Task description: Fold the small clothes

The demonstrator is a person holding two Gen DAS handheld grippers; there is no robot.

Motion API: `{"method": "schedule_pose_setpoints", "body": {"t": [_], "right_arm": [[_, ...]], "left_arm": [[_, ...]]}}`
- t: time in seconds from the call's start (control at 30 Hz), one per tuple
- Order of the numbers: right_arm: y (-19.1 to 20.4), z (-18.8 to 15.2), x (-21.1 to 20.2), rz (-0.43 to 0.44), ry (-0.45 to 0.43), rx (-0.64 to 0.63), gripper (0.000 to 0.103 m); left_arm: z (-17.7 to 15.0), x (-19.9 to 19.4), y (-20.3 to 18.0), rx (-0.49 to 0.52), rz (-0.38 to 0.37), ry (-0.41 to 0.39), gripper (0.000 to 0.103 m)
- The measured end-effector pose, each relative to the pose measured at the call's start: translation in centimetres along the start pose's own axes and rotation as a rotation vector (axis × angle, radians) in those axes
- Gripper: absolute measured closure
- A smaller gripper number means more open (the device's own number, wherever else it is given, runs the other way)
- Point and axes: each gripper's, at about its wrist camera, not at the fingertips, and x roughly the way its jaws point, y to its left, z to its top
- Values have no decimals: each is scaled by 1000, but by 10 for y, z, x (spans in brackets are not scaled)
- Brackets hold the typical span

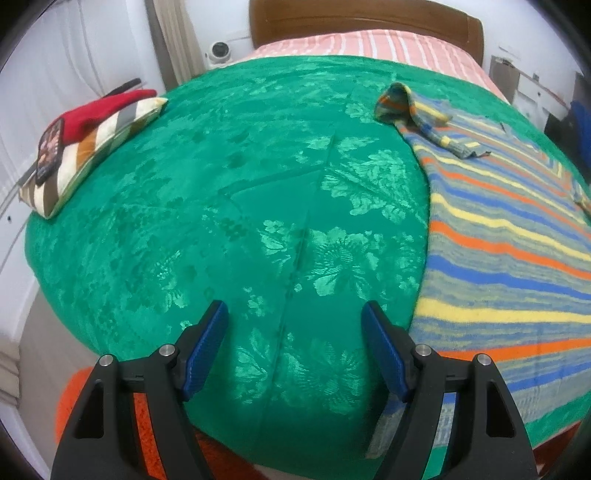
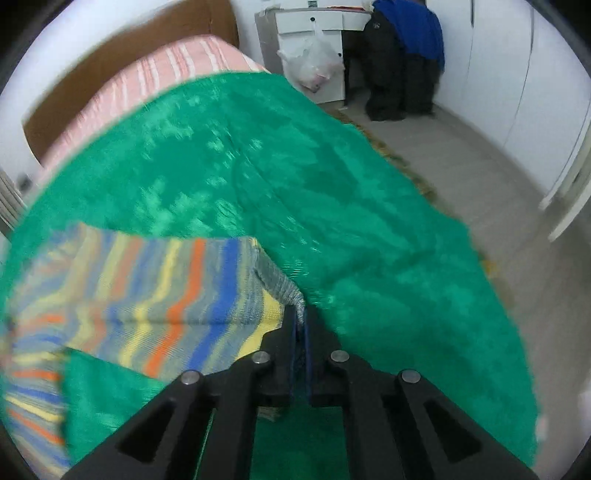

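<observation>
A striped knit sweater [image 1: 517,251] in grey, blue, orange and yellow lies on the green bedspread [image 1: 258,192], at the right of the left wrist view, one sleeve [image 1: 413,107] folded across its top. My left gripper [image 1: 293,317] hangs open above bare bedspread, its right finger close to the sweater's lower left edge, nothing between the pads. In the blurred right wrist view my right gripper [image 2: 300,314] is shut on a sleeve cuff [image 2: 282,286] of the sweater [image 2: 155,295], lifting that part off the green bedspread [image 2: 369,240].
A striped cushion [image 1: 92,144] with a red cloth [image 1: 103,110] and a dark card on it lies at the bed's far left. A pink striped sheet [image 1: 369,44] and wooden headboard [image 1: 362,18] are beyond. White drawers [image 2: 314,33], a plastic bag [image 2: 314,62] and hanging dark clothes [image 2: 402,62] stand across the floor.
</observation>
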Motion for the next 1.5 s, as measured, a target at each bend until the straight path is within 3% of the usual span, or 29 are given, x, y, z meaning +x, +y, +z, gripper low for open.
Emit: {"method": "schedule_pose_setpoints", "body": {"t": [0.07,0.1,0.2,0.3,0.37,0.43,0.47,0.5,0.67,0.83,0.9,0.97,1.0,1.1,1.23,1.33,1.43,1.5], "right_arm": [[-15,-2,-15,80,-19,101,74],[-23,-5,-25,123,-35,153,73],[-32,-16,-41,208,-34,236,73],[-36,-38,-37,333,41,357,70],[-34,-49,-22,340,88,403,67],[-34,-56,-8,335,71,447,67],[-34,-57,-4,348,59,464,73],[-33,-56,-2,345,51,464,98],[-27,-51,-22,128,-16,352,98],[-12,-46,-11,40,0,257,96],[-8,-50,-18,52,-8,222,82],[-7,-59,-32,73,-18,192,49],[-5,-64,-42,68,-36,175,42],[10,-87,-76,34,-119,62,39],[36,-129,-102,115,-147,-51,39],[55,-163,-110,165,-151,-104,39],[72,-191,-116,193,-171,-151,39],[80,-203,-118,200,-188,-179,39]], "left_arm": [[0,-1,-1,4,-3,-3,26],[0,-1,-2,6,-5,-5,26],[-1,-1,-5,15,-11,-8,26],[-1,0,-9,29,-10,-6,26],[-1,1,-12,40,-6,-7,26],[-2,0,-12,47,0,-10,25],[-3,-1,-12,49,5,-12,24],[-3,-2,-11,48,10,-13,24],[-2,-3,-3,15,1,-18,20],[0,-11,-12,75,21,-17,20],[11,-38,-15,107,-41,-68,20],[29,-64,-19,139,-133,-131,15],[44,-77,-24,167,-173,-174,13],[90,-93,-57,317,-226,-266,9],[126,-51,-136,646,-195,-289,9],[130,1,-180,792,-160,-239,11],[136,54,-197,796,-144,-134,13],[141,86,-192,728,-157,-40,27]]}}
